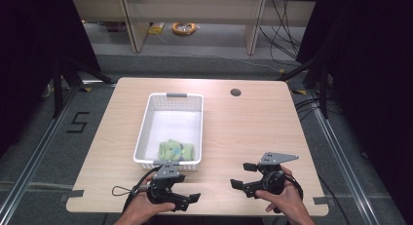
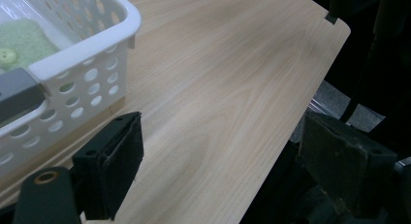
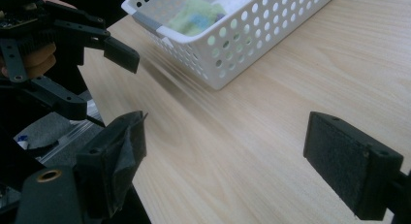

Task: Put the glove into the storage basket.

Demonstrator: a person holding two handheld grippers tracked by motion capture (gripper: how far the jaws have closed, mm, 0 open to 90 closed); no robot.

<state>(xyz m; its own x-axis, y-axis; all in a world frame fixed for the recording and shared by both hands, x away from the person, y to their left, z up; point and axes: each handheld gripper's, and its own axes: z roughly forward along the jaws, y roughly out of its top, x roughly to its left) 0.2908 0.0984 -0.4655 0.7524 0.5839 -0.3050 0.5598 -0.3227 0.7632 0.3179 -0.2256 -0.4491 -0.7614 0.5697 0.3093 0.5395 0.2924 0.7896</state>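
I am holding the left gripper (image 1: 187, 198) low over the near edge of the table (image 1: 243, 127), its jaws spread wide and gripping nothing. In the left gripper view those jaws are framing bare wood, with the basket (image 2: 92, 49) just off to their left, so this gripper is sitting right beside the basket's near short wall. The green cloth (image 1: 176, 149) is lying inside the basket (image 1: 146, 122), bunched at the near end, just beyond and slightly left of the jaw tips. Of my two hands, the left is clearly the nearer one to it.

The basket is standing with its long axis running away from me, a grey handle at each short end. The far part of its floor is showing bare white. The cloth is lumpy and roughly as wide as it is long, so I am reading no strong axis in it; a pale button is showing on it in the left gripper view (image 2: 7, 55).

Farther right, I am holding the right gripper (image 1: 242, 178) over open wood, well apart from the basket, its jaws also spread and empty, pointing left. In the right gripper view the cloth (image 3: 196, 18) is showing over the basket (image 3: 252, 35) wall.

My judgement: the coming move is turning on lifting the left gripper over that near wall and down onto the cloth.
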